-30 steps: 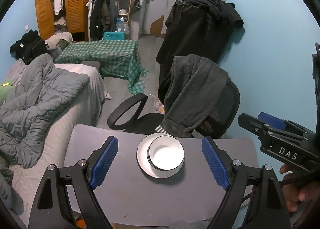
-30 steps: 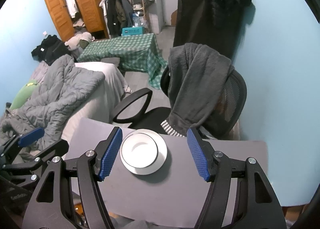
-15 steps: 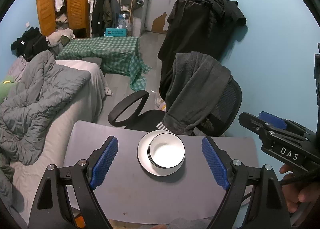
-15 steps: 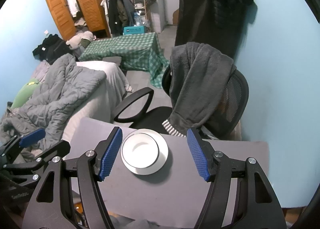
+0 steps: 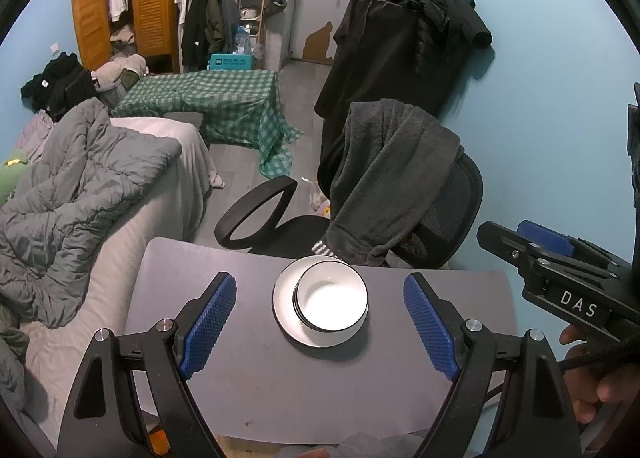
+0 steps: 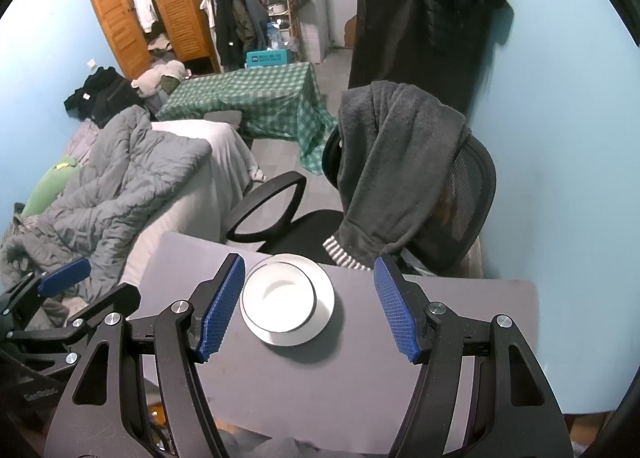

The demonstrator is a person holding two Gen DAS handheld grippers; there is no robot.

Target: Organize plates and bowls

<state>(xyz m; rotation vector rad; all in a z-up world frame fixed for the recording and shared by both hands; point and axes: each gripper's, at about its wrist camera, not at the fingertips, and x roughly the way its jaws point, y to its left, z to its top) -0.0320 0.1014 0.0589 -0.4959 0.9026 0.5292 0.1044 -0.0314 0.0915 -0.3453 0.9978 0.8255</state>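
A white bowl (image 5: 332,304) with a thin dark rim line is seated on a white plate (image 5: 282,300). The bowl is offset toward the right side of the plate in the left wrist view, so that a crescent of plate is exposed on the left. In that view, stacked dark lines are visible along the bowl's left wall; whether more than one bowl is nested there cannot be determined. The inside of the bowl is plain white.

The plate is placed on a grey surface (image 5: 280,386), near its far edge, directly in front of an office chair (image 5: 452,214) over which a dark grey garment (image 5: 384,170) is draped.

The left hand-held gripper (image 5: 320,324) is held above the surface with its jaws spread wide. The stack is framed between the blue pads (image 5: 208,324), clear of both, and nothing is gripped.

The right hand-held gripper (image 6: 310,308) is likewise held open with nothing gripped. In the right wrist view, the plate (image 6: 326,308) is seen left of centre between the pads, with its left edge just beside the left pad (image 6: 222,308) and well apart from the right one. No contact is made with the bowl (image 6: 278,298).
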